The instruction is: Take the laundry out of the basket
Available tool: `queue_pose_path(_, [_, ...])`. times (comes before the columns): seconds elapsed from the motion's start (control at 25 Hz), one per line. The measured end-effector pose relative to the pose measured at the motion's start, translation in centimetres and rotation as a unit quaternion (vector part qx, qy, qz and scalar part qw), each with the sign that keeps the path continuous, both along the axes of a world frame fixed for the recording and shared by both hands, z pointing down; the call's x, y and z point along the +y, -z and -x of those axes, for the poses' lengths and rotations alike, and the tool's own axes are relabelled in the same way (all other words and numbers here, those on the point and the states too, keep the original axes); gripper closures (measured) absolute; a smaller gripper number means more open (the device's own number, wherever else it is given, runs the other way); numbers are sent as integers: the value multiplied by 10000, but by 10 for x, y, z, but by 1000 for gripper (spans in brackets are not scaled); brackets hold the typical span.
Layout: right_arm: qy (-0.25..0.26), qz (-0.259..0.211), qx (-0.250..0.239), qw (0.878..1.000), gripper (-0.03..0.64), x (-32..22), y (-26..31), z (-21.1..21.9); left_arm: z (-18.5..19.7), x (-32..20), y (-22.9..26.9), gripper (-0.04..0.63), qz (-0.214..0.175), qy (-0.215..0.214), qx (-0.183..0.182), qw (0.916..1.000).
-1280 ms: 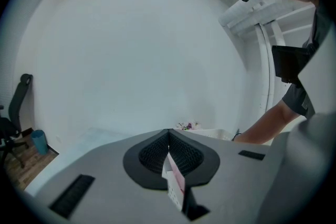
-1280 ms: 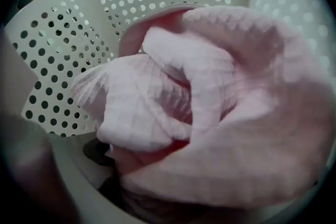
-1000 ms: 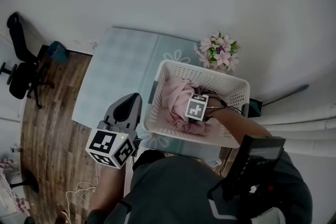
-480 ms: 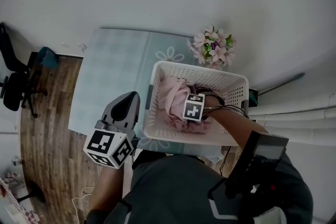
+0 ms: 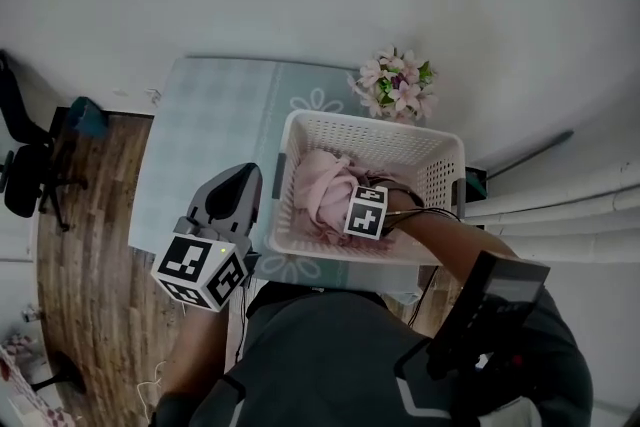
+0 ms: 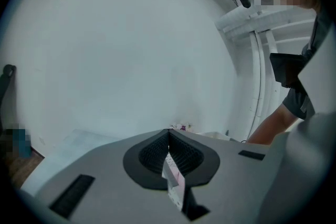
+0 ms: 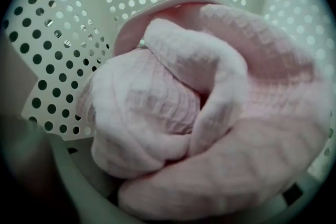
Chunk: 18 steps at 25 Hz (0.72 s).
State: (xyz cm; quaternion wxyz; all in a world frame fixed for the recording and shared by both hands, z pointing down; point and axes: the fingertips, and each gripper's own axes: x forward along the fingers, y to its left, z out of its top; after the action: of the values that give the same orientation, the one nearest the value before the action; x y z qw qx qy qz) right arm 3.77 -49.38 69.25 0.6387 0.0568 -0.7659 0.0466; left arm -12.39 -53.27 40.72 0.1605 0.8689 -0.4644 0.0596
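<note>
Now the right claw (image 5: 364,215) is sitting nose-down inside the basket (image 5: 425,155), and its jaws have just been closing with the pink laundry (image 7: 173,107) between them. Judging from that, the grab is only starting. Nothing is out yet, and the laundry is all lying inside the basket, bunched toward its left side. Otherwise both hands are keeping the spots they had a second ago.

The right claw view is filling up with waffle-weave cloth and holed basket wall, but the cloth is burying the jaws, so I cannot tell if the pads are biting yet. The head view is only showing that claw's top over the pile.

The head view is also showing the left claw (image 5: 243,181) waiting just left of the basket, over the table (image 5: 205,120). The left claw view is showing those jaws closed, with a small pale slip (image 6: 173,182) sitting in the seam, aiming past the basket at the wall (image 6: 131,50).
</note>
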Motion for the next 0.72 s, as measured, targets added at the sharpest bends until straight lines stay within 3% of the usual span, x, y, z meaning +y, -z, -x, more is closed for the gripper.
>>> queue_pose_path(0.16, [-198,-5,-358,9992,287,0,7,-3,-3,28,10,588,-41,203,-41,9998])
queue_pose_path(0.36, [-766,-9,-1166,9902,321,-11,34,0,8,55,24,588,-151,588,-191,9980])
queue_pose_path(0.52, [-1196,-105,-1842,9755,325,-23,60,8,6,71,26,588,-203,770,-275,9964])
queue_pose_path(0.72, [-1269,-436,-2826,9498,325,-26,131,15,9,89,42,588,-251,983,-450,9938])
